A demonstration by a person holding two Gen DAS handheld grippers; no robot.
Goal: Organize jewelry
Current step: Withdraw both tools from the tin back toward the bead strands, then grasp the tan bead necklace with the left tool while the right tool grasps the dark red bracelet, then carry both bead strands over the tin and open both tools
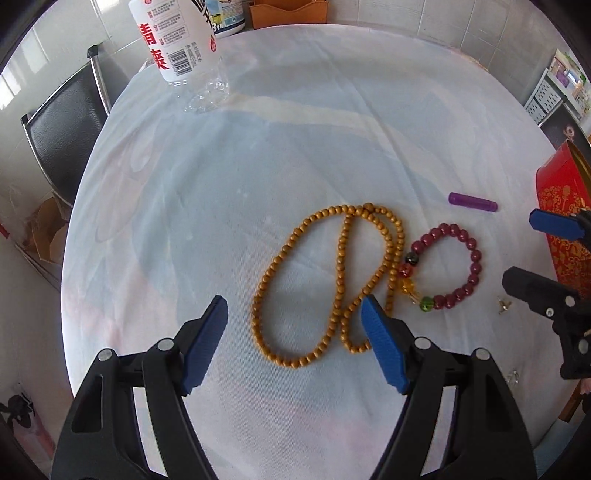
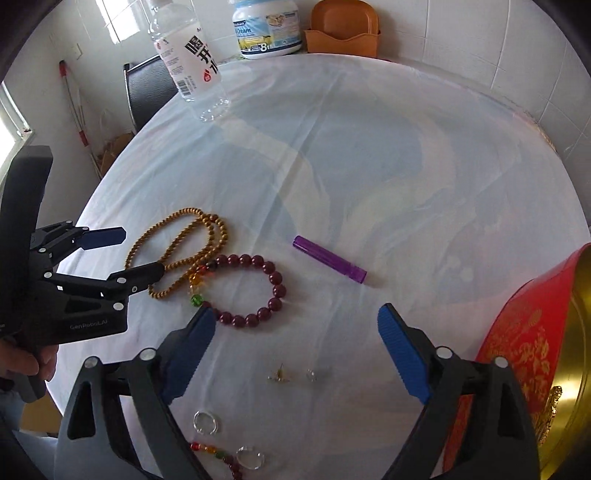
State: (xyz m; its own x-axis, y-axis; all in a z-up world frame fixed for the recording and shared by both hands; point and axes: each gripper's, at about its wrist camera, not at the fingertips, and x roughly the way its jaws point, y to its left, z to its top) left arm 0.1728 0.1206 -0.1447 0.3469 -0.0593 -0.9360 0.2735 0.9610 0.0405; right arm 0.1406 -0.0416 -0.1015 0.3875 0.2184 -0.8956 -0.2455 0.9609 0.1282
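Observation:
A long tan bead necklace [image 1: 332,284] lies looped on the white tablecloth; it also shows in the right wrist view [image 2: 177,254]. A dark red bead bracelet [image 1: 454,266] [image 2: 255,291] lies touching it on the right. A purple tube [image 1: 472,202] [image 2: 328,260] lies beyond. Small earrings [image 2: 280,374] and silver rings [image 2: 205,421] lie near the front edge. My left gripper [image 1: 295,325] is open and empty, just above the necklace's near end. My right gripper [image 2: 295,332] is open and empty, above the earrings, beside the red tin [image 2: 524,332].
A clear water bottle [image 1: 177,40] [image 2: 188,55], a white jar [image 2: 266,29] and an orange holder [image 2: 343,33] stand at the table's far edge. The red tin [image 1: 557,206] with gold inside stands at the right edge. A black chair [image 1: 62,129] stands left of the table.

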